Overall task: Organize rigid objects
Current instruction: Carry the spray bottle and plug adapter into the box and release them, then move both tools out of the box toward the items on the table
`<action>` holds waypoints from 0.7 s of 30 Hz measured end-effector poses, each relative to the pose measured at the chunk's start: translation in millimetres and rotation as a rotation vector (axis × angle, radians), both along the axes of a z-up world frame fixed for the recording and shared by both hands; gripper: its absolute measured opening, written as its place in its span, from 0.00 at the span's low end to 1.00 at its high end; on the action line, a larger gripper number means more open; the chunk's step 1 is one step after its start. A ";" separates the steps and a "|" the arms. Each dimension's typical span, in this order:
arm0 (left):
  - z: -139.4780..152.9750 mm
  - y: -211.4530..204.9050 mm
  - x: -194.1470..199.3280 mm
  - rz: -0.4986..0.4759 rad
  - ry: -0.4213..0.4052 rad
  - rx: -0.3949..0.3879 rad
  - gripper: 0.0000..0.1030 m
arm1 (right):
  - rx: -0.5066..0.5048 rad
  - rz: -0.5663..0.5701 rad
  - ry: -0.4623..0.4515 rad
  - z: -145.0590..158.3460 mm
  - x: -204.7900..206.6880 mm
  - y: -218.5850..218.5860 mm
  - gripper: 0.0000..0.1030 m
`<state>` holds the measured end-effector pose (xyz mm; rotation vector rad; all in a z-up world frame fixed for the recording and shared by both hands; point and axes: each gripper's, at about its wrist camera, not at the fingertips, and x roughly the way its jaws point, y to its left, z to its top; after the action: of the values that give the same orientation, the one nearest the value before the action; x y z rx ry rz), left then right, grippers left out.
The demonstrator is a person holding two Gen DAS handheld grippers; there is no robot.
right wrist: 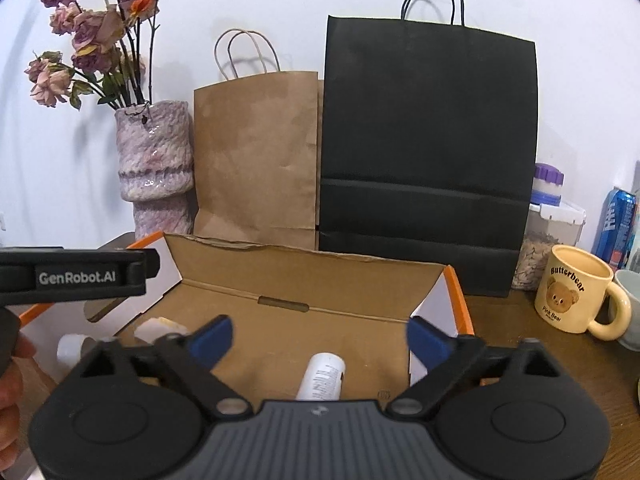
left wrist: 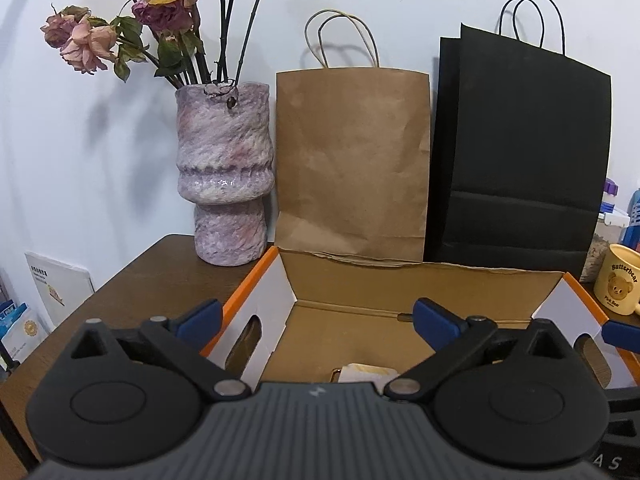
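Observation:
An open cardboard box with orange and white sides sits on the brown table; it also shows in the right wrist view. My left gripper is open and empty above the box's near-left part, over a pale object on the box floor. My right gripper is open and empty above the box, over a white bottle lying inside. Other pale items lie at the box's left, partly hidden. The left gripper's body crosses the right view's left edge.
A purple marbled vase of dried roses, a brown paper bag and a black paper bag stand behind the box against the wall. A yellow bear mug, a seed container and a blue can stand right of it.

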<state>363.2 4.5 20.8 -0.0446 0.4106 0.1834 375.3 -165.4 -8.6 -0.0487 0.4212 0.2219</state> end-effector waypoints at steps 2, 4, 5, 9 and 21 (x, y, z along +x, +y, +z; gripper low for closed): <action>0.7 0.0 -0.7 0.002 -0.002 -0.001 1.00 | -0.003 -0.005 0.000 0.5 0.3 -0.1 0.97; 1.3 0.5 -1.3 0.004 -0.006 -0.001 1.00 | 0.003 -0.009 -0.001 0.9 0.2 -0.9 1.00; 1.4 0.5 -1.9 0.003 -0.008 -0.001 1.00 | 0.009 -0.009 -0.001 1.4 0.4 -1.7 1.00; 1.7 0.3 -4.7 0.005 -0.013 -0.004 1.00 | 0.013 -0.018 -0.003 3.2 -1.5 -3.7 1.00; 4.4 2.0 -30.3 0.011 -0.045 0.001 1.00 | -0.013 -0.059 -0.064 11.1 -30.0 -13.3 1.00</action>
<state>332.9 6.4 25.3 -0.0500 0.3653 0.1931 345.3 -178.7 2.5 -0.0557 0.3601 0.1588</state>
